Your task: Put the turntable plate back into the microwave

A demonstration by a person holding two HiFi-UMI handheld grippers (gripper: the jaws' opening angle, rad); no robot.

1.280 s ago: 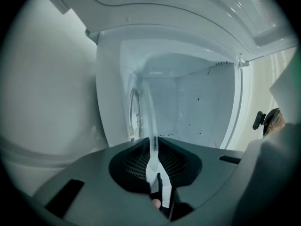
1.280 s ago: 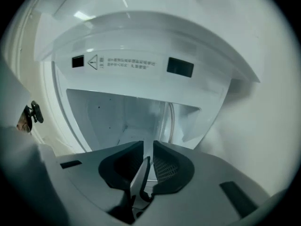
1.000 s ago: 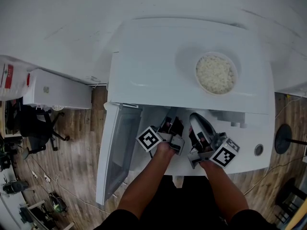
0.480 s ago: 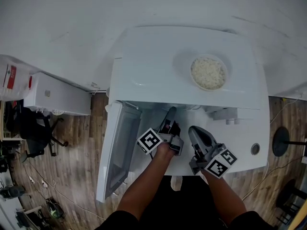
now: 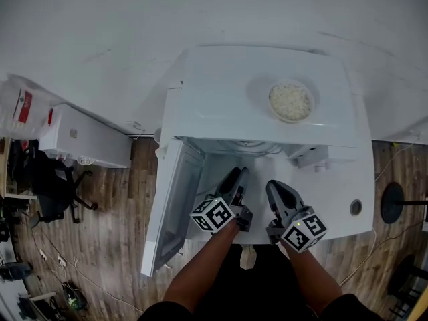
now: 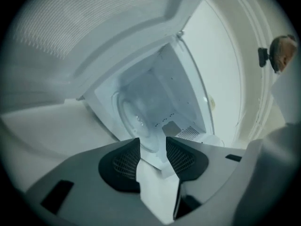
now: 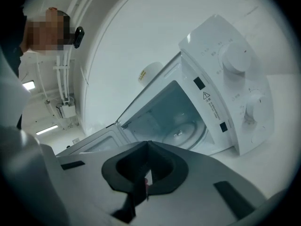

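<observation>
While its jaws touch, right gripper (image 7: 147, 145) faces microwave (image 7: 225, 93).

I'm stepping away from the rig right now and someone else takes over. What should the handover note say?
Left gripper: open, jaws have just been opening, nothing between them.
Right gripper: shut, empty.
Both are in front of the microwave, outside its cavity.
Turntable plate: already inside the cavity.
Door: swung open.
Left to do: probably check that the plate sits right, then perhaps close the door.
</observation>
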